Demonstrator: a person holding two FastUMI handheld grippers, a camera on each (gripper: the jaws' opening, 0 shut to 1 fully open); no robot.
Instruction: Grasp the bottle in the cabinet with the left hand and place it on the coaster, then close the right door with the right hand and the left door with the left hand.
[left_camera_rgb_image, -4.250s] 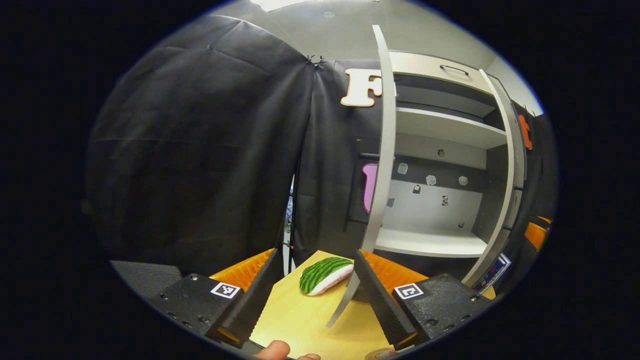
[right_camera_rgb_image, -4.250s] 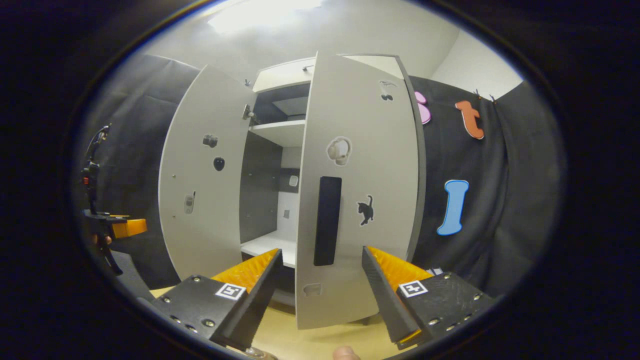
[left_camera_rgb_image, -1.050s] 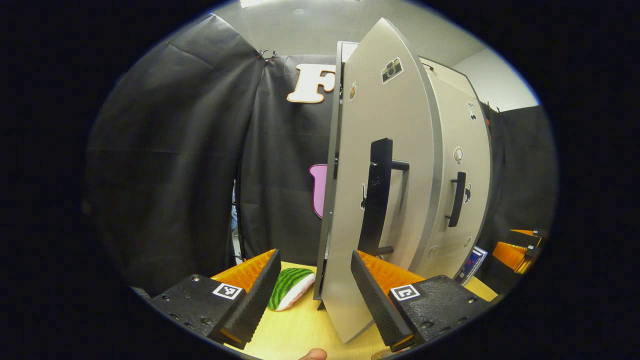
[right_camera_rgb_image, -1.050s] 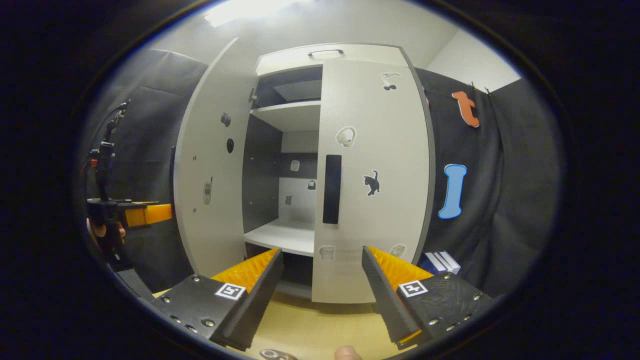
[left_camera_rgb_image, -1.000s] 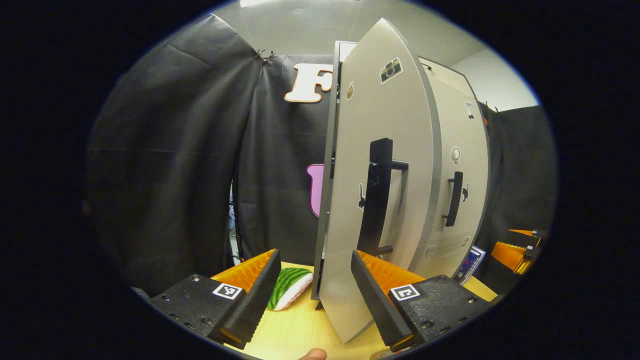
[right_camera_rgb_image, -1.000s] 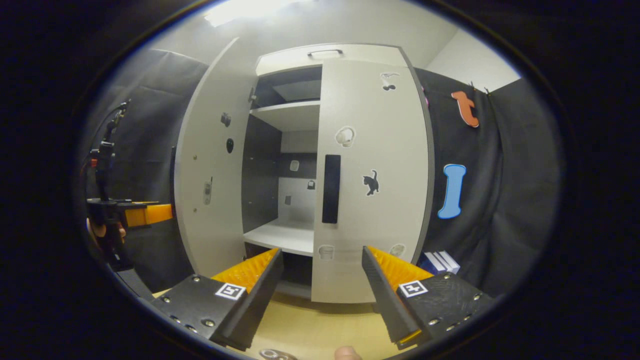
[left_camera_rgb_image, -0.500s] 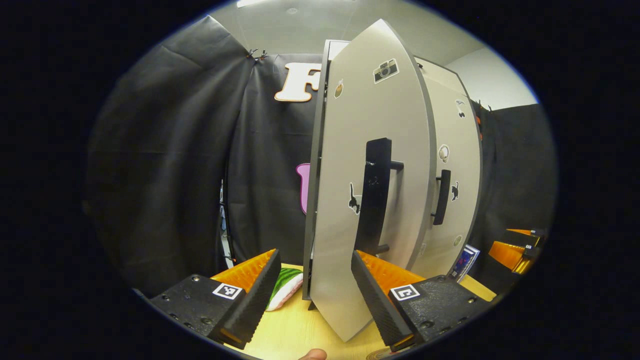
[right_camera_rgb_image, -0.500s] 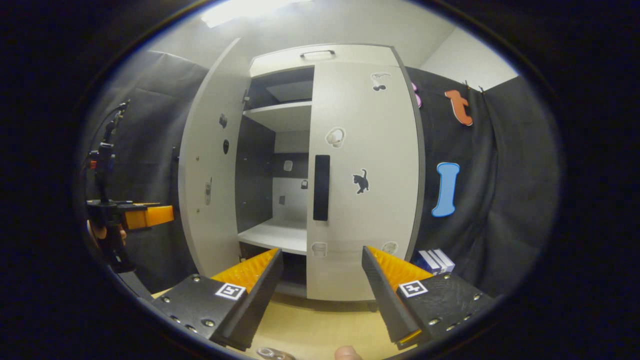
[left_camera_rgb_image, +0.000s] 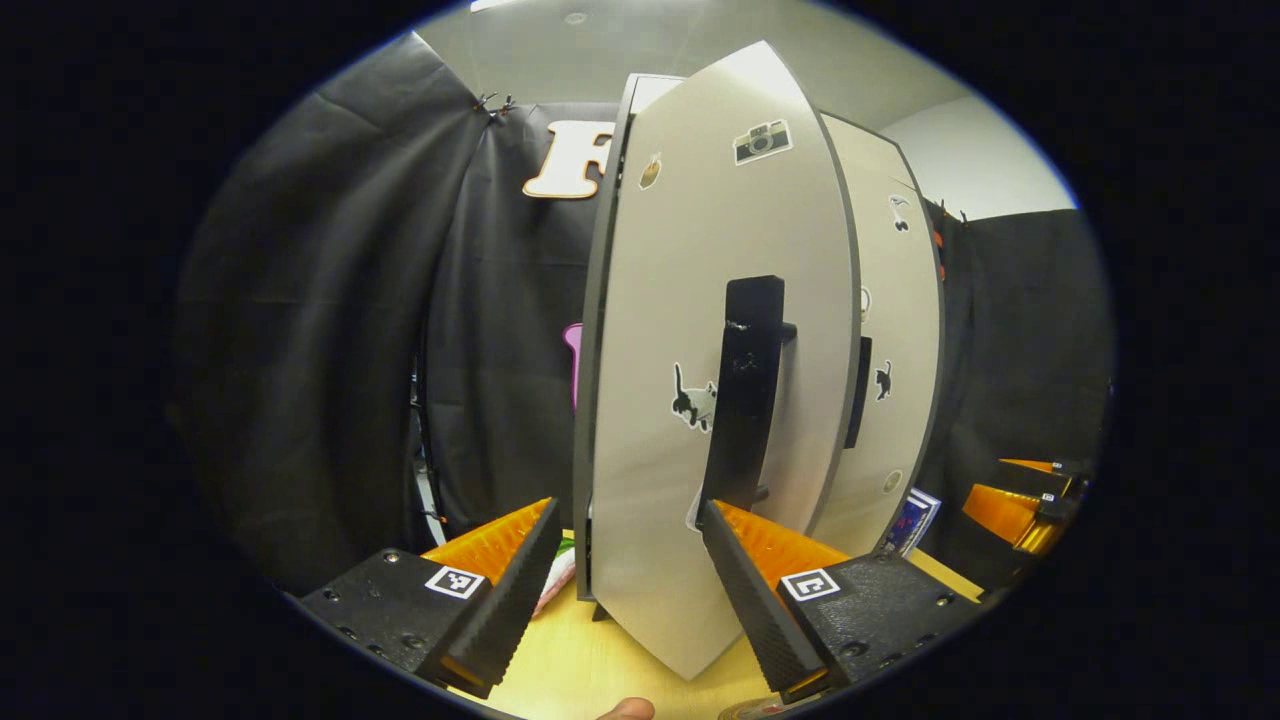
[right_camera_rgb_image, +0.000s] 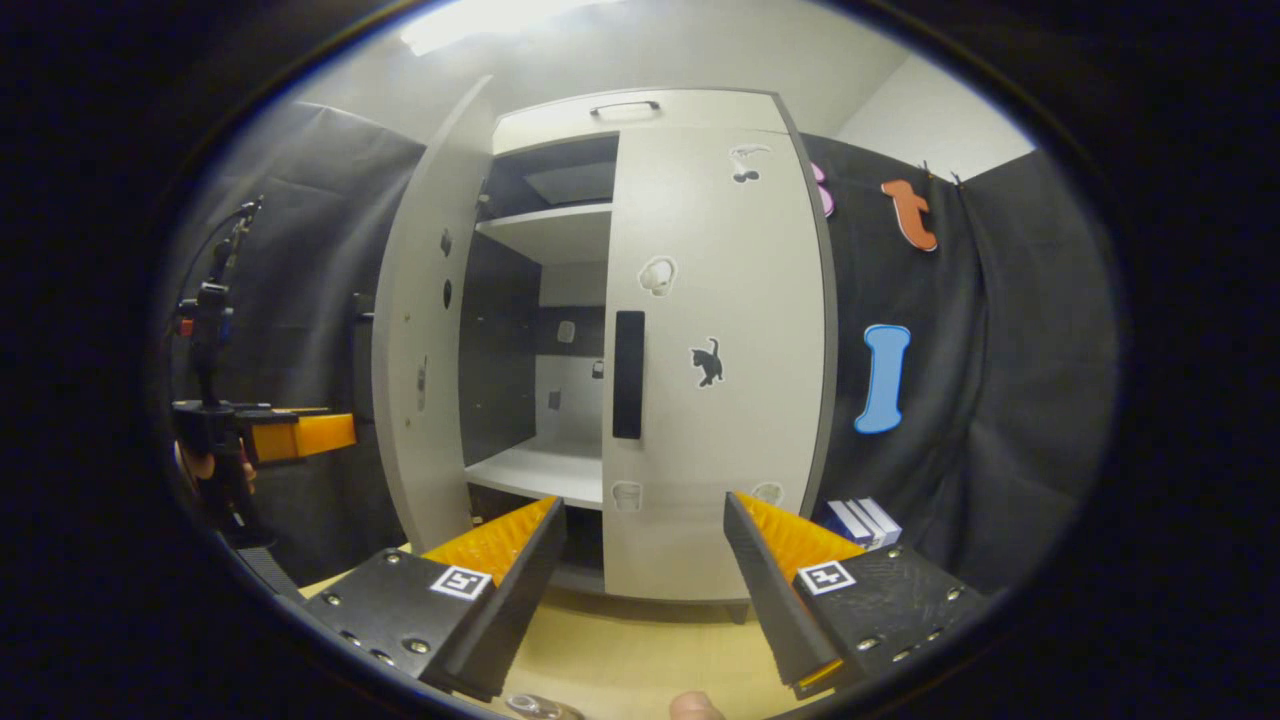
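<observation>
Your tall white cabinet's left door (left_camera_rgb_image: 700, 400) stands upright, half-swung, its long black handle (left_camera_rgb_image: 745, 395) vertical. Your left gripper (left_camera_rgb_image: 625, 570) sits level at that door's bottom edge, fingers apart. Your right gripper (right_camera_rgb_image: 640, 580), fingers spread too, faces the shut right door (right_camera_rgb_image: 715, 350).

— The doors?
— Left door (left_camera_rgb_image: 660, 400) and right door (right_camera_rgb_image: 715, 360): smooth matt panel, each with a matt dark handle (left_camera_rgb_image: 745, 390).
— The rest?
— Table (right_camera_rgb_image: 640, 660) of pale wood grain; wall (left_camera_rgb_image: 320, 330) of creased matt cloth.
</observation>
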